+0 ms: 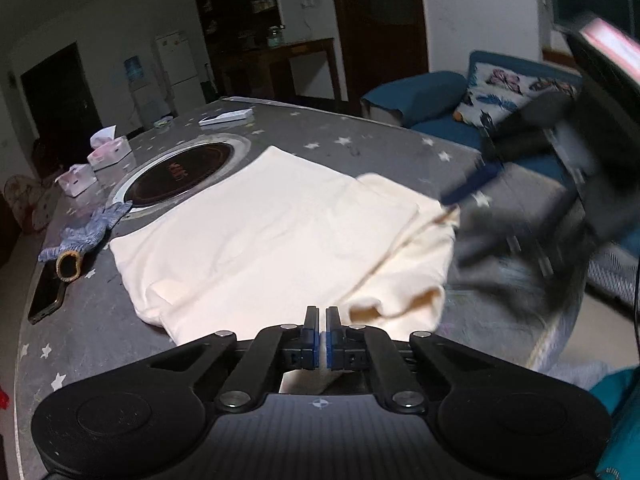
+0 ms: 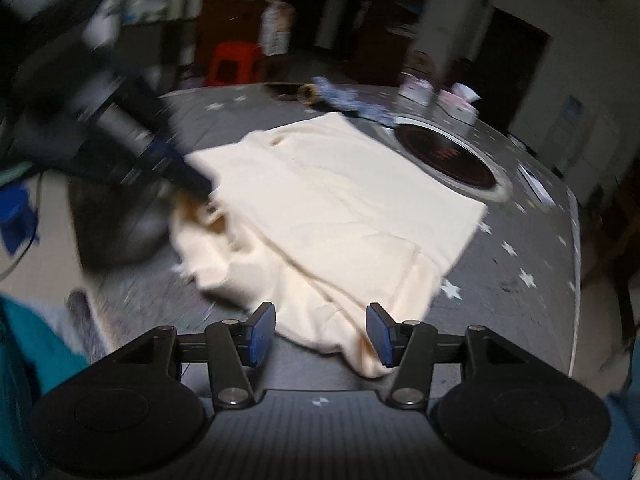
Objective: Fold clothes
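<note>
- the cream shirt [image 1: 280, 236] lies spread on the grey table [image 1: 100, 344] with white stars, partly folded, with a bunched sleeve at 4 o'clock in the left wrist view.
- the left gripper [image 1: 322, 320] has its jaws pressed together on the near hem of the shirt; cloth shows between and under the blue pads [image 1: 328, 344].
- the right gripper [image 2: 320, 332] is released, its jaws stand wide apart above the near edge of the shirt [image 2: 328, 208]; the right pad [image 2: 382, 336] is just beside a fold of cloth, the left pad apart from it.
- in the left wrist view the right gripper [image 1: 472, 188] is blurred at 3 o'clock, its blue tips near the far corner of the shirt; touching or not, i cannot tell.
- in the right wrist view the left gripper [image 2: 192, 178] is blurred at 9 o'clock, at the crumpled edge of the shirt.
- a round dark cooktop [image 1: 180, 172] is set in the table at 11 o'clock, and the shirt covers a little of its rim.
- a blue-grey glove [image 1: 84, 236] lies at 9 o'clock, beside a dark phone [image 1: 46, 296].
- two small tissue boxes [image 1: 108, 152] stand at 10 o'clock, well apart from the shirt.
- a blue sofa [image 1: 420, 96] with a printed cushion is behind the table at 2 o'clock.
</note>
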{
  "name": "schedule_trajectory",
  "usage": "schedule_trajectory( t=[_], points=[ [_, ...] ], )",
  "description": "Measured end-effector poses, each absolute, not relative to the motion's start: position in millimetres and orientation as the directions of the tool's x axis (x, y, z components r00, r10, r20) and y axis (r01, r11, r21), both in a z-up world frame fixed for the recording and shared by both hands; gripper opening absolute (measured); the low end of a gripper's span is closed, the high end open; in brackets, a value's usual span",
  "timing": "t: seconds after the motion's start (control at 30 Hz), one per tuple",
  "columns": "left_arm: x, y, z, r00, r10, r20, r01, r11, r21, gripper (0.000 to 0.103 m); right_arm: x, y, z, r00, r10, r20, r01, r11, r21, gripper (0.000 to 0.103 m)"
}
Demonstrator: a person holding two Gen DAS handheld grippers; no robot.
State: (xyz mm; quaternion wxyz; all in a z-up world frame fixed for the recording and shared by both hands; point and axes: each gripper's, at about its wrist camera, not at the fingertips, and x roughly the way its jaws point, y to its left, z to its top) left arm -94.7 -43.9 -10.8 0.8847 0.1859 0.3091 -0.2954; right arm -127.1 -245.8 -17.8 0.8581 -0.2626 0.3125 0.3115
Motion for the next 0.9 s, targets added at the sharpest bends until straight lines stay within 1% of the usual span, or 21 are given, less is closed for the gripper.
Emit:
schedule_trajectory(
  t=[0.1,0.2,0.23,0.27,0.3,0.37,0.4,0.43,0.47,0.5,0.6,0.7,0.83,0.87,0.9],
  points=[
    [-89,-41,-8,0.628,-0.412,-0.66,0.633,0.764,0.125,0.003,-139,-233,-28,0.595,0.39,-0.703,-0.747,0.591,-0.305,0.051],
    [-88,-38,-9,0.614,-0.418,-0.669,0.634,0.766,0.105,0.004,-146,-220,-37,0.582,0.42,-0.696,-0.779,0.532,-0.331,0.048],
    [-89,-37,-10,0.612,-0.416,-0.672,0.633,0.767,0.102,0.004,-147,-217,-38,0.579,0.425,-0.696,-0.783,0.526,-0.331,0.045],
    [-89,-36,-11,0.609,-0.414,-0.676,0.632,0.769,0.099,0.007,-146,-214,-39,0.575,0.43,-0.695,-0.787,0.522,-0.328,0.041],
    [-90,-35,-10,0.608,-0.413,-0.678,0.632,0.769,0.098,0.008,-144,-211,-39,0.57,0.438,-0.695,-0.79,0.525,-0.317,0.039],
    [-91,-33,-10,0.605,-0.411,-0.682,0.631,0.77,0.096,0.01,-139,-207,-38,0.564,0.449,-0.693,-0.791,0.534,-0.298,0.023],
    [-92,-32,-10,0.604,-0.41,-0.683,0.631,0.77,0.096,0.021,-135,-207,-36,0.564,0.453,-0.691,-0.788,0.547,-0.284,0.02],
    [-94,-32,-9,0.607,-0.412,-0.679,0.635,0.766,0.102,0.029,-132,-207,-34,0.561,0.456,-0.691,-0.784,0.561,-0.266,0.014],
    [-96,-32,-8,0.61,-0.414,-0.676,0.638,0.762,0.109,0.04,-128,-208,-31,0.559,0.459,-0.69,-0.778,0.578,-0.246,0.011],
    [-99,-33,-7,0.615,-0.415,-0.67,0.642,0.757,0.12,0.049,-123,-211,-27,0.559,0.463,-0.688,-0.768,0.603,-0.219,0.01],
    [-104,-36,-6,0.614,-0.43,-0.662,0.661,0.738,0.134,0.056,-109,-220,-16,0.565,0.475,-0.675,-0.737,0.659,-0.152,0.008],
    [-104,-42,-10,0.607,-0.434,-0.665,0.674,0.725,0.143,0.057,-100,-226,-7,0.569,0.486,-0.663,-0.716,0.69,-0.108,0.007],
    [-99,-51,-19,0.607,-0.421,-0.674,0.677,0.718,0.161,0.057,-94,-228,0,0.576,0.494,-0.651,-0.708,0.699,-0.097,0.007],
    [-97,-52,-21,0.607,-0.419,-0.676,0.677,0.718,0.163,0.05,-93,-228,0,0.577,0.495,-0.65,-0.709,0.699,-0.097,0.007],
    [-94,-53,-22,0.608,-0.415,-0.677,0.675,0.72,0.165,0.037,-92,-228,1,0.576,0.496,-0.65,-0.71,0.698,-0.097,0.007]
  ],
)
